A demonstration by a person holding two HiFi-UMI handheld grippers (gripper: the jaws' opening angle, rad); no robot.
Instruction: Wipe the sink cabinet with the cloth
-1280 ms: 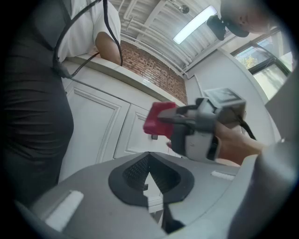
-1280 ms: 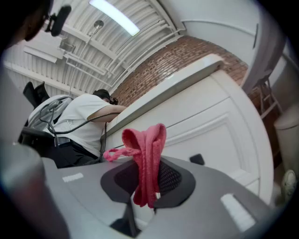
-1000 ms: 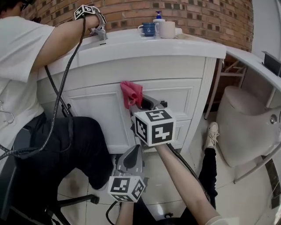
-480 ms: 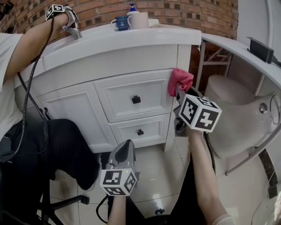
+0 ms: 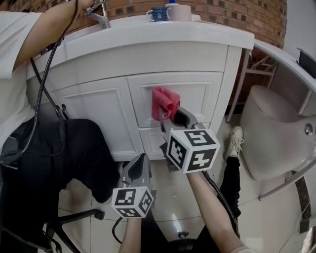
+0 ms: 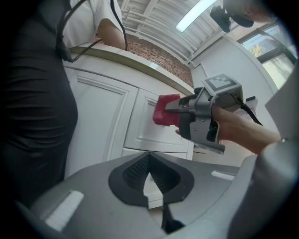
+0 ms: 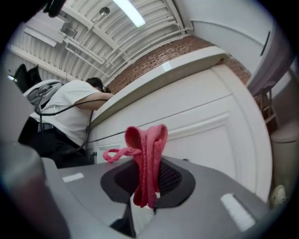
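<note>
Right gripper view — cloth (image 7: 147,158) between jaws

1. The cloth (image 5: 165,103) is pink-red.
2. The cabinet (image 5: 98,118) is plain white.
3. The wall (image 5: 237,15) is red-brown brick with pale joints.
4. The mug (image 5: 159,14) is blue.
5. The left gripper (image 5: 140,162) and right gripper (image 5: 170,116) are grey, with black-and-white square markers (image 5: 191,148).
6. The floor (image 5: 168,195) is glossy cream tile.

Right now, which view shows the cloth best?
The right gripper view: the cloth stands pinched between the right gripper's jaws. The head view shows it before the cabinet; the left gripper view, small from the side.
</note>
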